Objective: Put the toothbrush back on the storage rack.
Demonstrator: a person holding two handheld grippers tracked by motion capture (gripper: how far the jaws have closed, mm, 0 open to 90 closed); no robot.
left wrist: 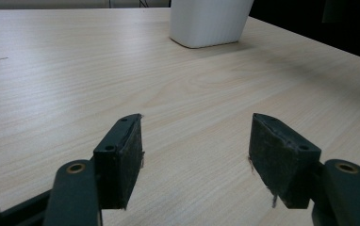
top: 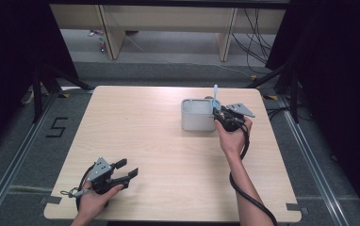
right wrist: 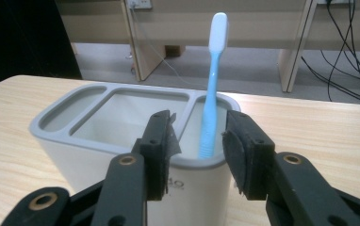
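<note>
Toothbrush [right wrist: 212,84]: upright in the end slot of the holder [right wrist: 98,136], head up.
Right gripper [right wrist: 199,141]: jaws parted, not gripping, straddling the handle just in front; nearer hand.
Left gripper [left wrist: 194,150]: spread, empty, well apart at the near table [top: 168,188] edge.
</note>
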